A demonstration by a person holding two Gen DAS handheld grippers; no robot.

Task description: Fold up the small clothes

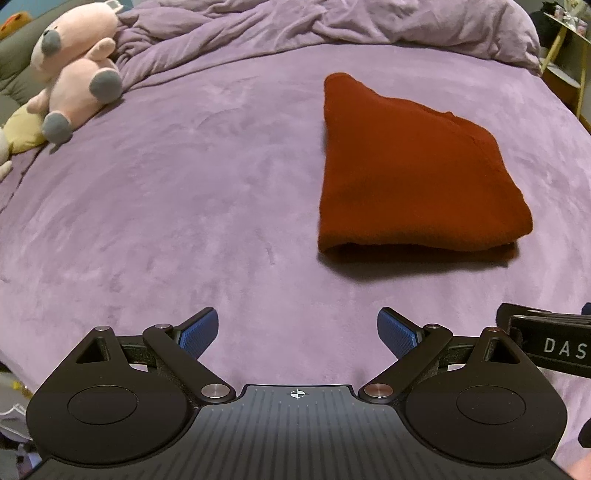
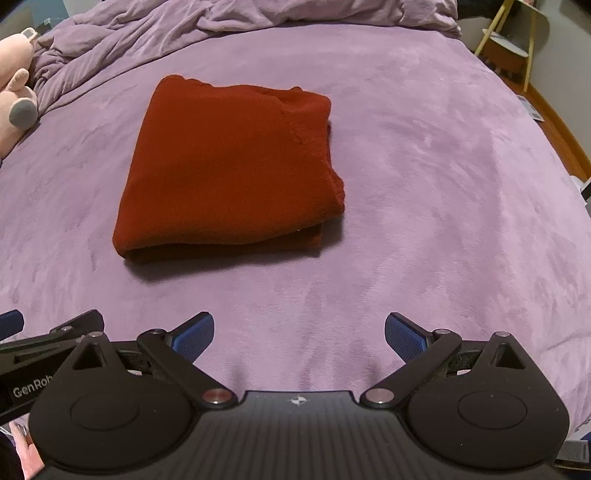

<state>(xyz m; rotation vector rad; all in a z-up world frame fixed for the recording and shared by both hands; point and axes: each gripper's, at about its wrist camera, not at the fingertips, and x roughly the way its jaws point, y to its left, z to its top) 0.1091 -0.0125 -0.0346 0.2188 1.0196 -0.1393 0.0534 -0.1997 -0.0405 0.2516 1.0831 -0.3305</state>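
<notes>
A dark red garment [image 1: 413, 173] lies folded in a thick rectangle on the purple bed cover [image 1: 184, 184]. In the right wrist view the red garment [image 2: 229, 170] lies ahead and to the left. My left gripper [image 1: 297, 332] is open and empty, well short of the garment, which is ahead to its right. My right gripper [image 2: 299, 336] is open and empty, also short of the garment. Each gripper's side shows at the edge of the other's view.
A pink plush toy [image 1: 74, 70] sits at the far left of the bed, also at the left edge of the right wrist view [image 2: 14, 92]. A rumpled purple duvet [image 1: 295, 26] lies along the back. A yellow-legged stand [image 2: 513, 40] is beyond the bed's right edge.
</notes>
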